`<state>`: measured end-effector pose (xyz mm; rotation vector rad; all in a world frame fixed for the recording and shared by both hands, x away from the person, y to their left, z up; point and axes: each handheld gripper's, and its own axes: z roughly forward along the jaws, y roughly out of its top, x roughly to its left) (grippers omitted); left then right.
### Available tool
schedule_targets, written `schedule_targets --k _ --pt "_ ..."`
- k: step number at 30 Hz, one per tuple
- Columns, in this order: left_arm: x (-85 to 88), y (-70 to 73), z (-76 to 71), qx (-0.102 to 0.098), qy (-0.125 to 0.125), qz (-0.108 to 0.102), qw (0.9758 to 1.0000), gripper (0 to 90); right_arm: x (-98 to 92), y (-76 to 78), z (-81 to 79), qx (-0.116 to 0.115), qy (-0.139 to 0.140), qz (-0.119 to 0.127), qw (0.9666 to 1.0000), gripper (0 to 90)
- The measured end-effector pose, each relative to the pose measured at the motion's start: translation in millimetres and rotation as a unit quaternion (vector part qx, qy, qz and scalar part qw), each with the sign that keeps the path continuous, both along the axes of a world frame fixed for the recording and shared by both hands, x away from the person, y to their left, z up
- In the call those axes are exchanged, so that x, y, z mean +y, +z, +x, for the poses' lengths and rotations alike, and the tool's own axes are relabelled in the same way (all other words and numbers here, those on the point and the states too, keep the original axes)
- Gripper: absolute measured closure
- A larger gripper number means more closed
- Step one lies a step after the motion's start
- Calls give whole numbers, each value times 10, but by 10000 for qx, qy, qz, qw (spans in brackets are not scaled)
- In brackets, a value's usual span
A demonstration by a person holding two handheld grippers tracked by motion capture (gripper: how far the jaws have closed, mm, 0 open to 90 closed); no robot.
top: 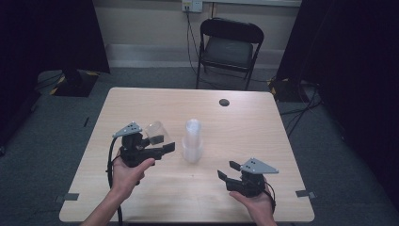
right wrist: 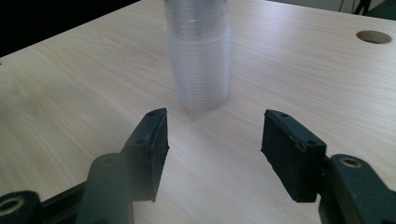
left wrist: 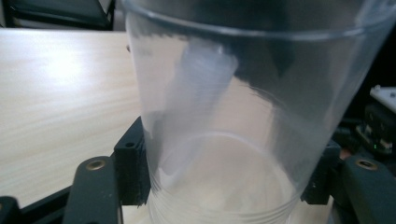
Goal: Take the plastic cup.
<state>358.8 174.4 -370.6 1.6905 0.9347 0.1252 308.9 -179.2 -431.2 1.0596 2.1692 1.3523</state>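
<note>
Between the jaws of the left gripper (top: 160, 143) we've got a single clear plastic cup (top: 155, 131), lifted off the wooden table (top: 141, 103) and tipped on its side, just left of the stack. Up close in the left gripper view the clear plastic cup (left wrist: 243, 116) sits right against the camera, both black pads (left wrist: 133, 170) pressed onto its wall near the base, mouth pointing away from us. Through its transparent side we can make out the stack of cups (left wrist: 201, 93) beyond, blurred and slanted.

That stack of cups (top: 192, 141) stands upright near the middle of the table, apart from both tools. From the right gripper view we see the stack (right wrist: 200, 60) straight ahead, somewhat blurred, resting on the wood beyond the jaws.

Over on the right, the right gripper (top: 228, 170) sits low near the front edge, cradled in the person's right hand (top: 256, 202), jaws spread wide with nothing between them; in its own view the right gripper (right wrist: 212, 149) shows only bare tabletop in the gap.

The left hand (top: 127, 174) wraps the left tool's handle, cable trailing down off the table's edge. Farther back, a round grommet hole (top: 224, 102) marks the tabletop, and a black folding chair (top: 228, 47) stands behind the table against the wall.
</note>
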Motion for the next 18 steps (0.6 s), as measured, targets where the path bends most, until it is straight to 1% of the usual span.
schedule_targets --k 1,3,4,5,7,9,10,12,14,16,18 --pt "-2 -4 1 -32 -43 58 10000 364 37 -1 -5 -13 77 4 10000 450" --pt "-16 -22 -5 2 -110 85 9999 366 123 -21 -26 -21 199 27 9998 459" --pt "-27 -44 -9 37 -169 59 9998 367 164 -32 -34 -16 269 26 9996 467" --pt "-39 -56 -14 66 -197 75 9998 369 213 -41 -42 -5 361 -6 9993 484" --pt "-67 -89 -28 135 -275 100 9995 371 270 -43 -54 -38 462 -51 9989 496" --pt "-96 -115 -32 224 -368 65 9990 374 323 -34 -63 -53 603 -56 9982 535" --pt "-107 -126 -30 274 -397 29 9988 374 348 -24 -64 -57 701 -87 9975 540" --pt "-129 -151 -16 436 -481 -100 9978 375 405 -6 -72 -148 785 -79 9968 548" --pt "-149 -167 -14 462 -492 -85 9977 375 454 16 -75 -218 872 -78 9959 562" --pt "-161 -179 -14 515 -510 -133 9973 375 498 38 -82 -342 898 -106 9953 567" --pt "-167 -186 -14 581 -444 -159 9972 372 536 54 -76 -407 964 -95 9945 567"
